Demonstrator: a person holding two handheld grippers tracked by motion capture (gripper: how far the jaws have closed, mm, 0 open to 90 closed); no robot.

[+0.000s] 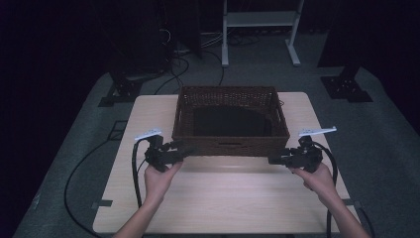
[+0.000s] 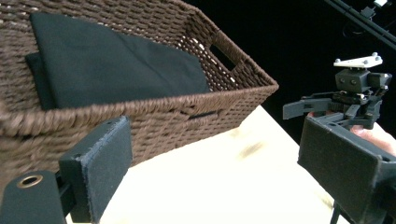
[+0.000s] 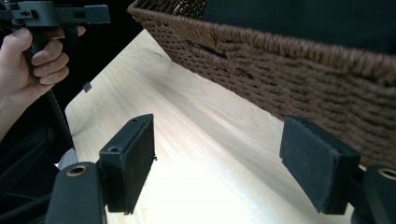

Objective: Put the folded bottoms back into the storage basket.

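High view puts our wicker basket [image 1: 231,141] on the bench [image 1: 223,198], against its far edge and midway between the side edges, with a folded black cloth [image 1: 232,121] lying inside. Our left claw [image 1: 187,148] sits at the basket's near left corner, jaws apart. Our right claw [image 1: 275,160] sits at the near right corner, jaws apart too, gripping nothing. Both hover over the bare bench.
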